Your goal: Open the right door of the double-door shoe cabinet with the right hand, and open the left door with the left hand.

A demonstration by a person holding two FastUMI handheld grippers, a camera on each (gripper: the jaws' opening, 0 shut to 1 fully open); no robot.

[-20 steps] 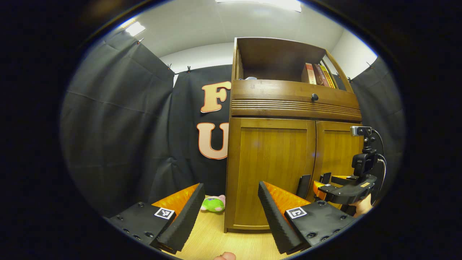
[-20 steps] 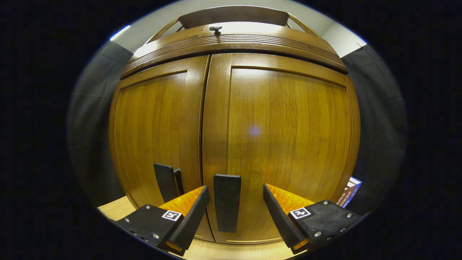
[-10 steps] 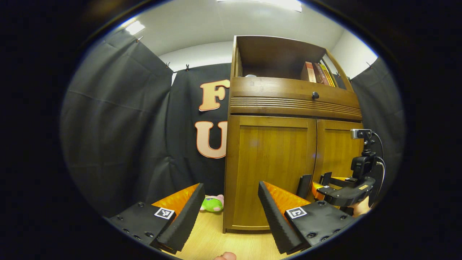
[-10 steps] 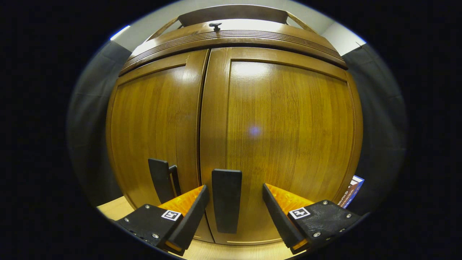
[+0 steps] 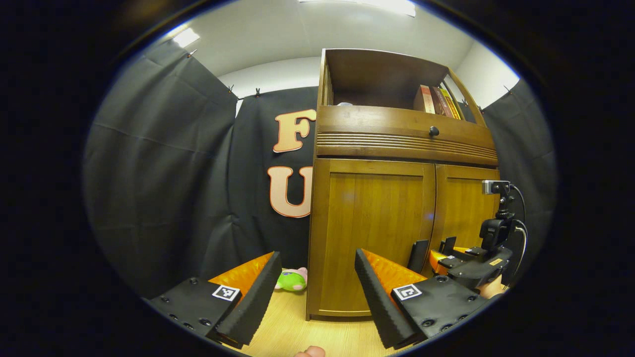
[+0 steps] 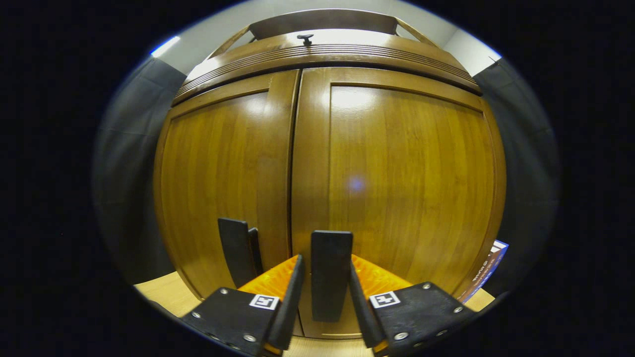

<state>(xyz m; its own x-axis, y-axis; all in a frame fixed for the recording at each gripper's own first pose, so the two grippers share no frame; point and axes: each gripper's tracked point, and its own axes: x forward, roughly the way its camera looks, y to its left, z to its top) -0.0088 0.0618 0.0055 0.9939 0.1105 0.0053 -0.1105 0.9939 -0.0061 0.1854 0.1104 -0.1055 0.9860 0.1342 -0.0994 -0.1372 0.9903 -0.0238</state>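
Observation:
The brown wooden shoe cabinet (image 5: 372,223) stands with both doors closed. In the right gripper view, the right door (image 6: 407,183) carries a dark upright handle (image 6: 331,292). My right gripper (image 6: 325,262) is shut on it, one finger pressing each side. The left door's handle (image 6: 238,250) stands free just left of the centre seam. In the left gripper view, my left gripper (image 5: 315,277) is open and holds nothing, well short of the left door (image 5: 377,233). The left door's handle (image 5: 417,255) and the right gripper (image 5: 466,265) show low at the cabinet's right.
A green plush toy (image 5: 291,279) lies on the wooden floor left of the cabinet. Books (image 5: 436,101) stand on the open upper shelf, above a drawer with a round knob (image 5: 433,131). A box (image 6: 488,267) leans by the cabinet's right side. Black cloth walls surround the booth.
The right gripper's fingers have closed in from wide apart onto the right door handle. The left gripper has stayed open and barely moved. Both doors remain closed.

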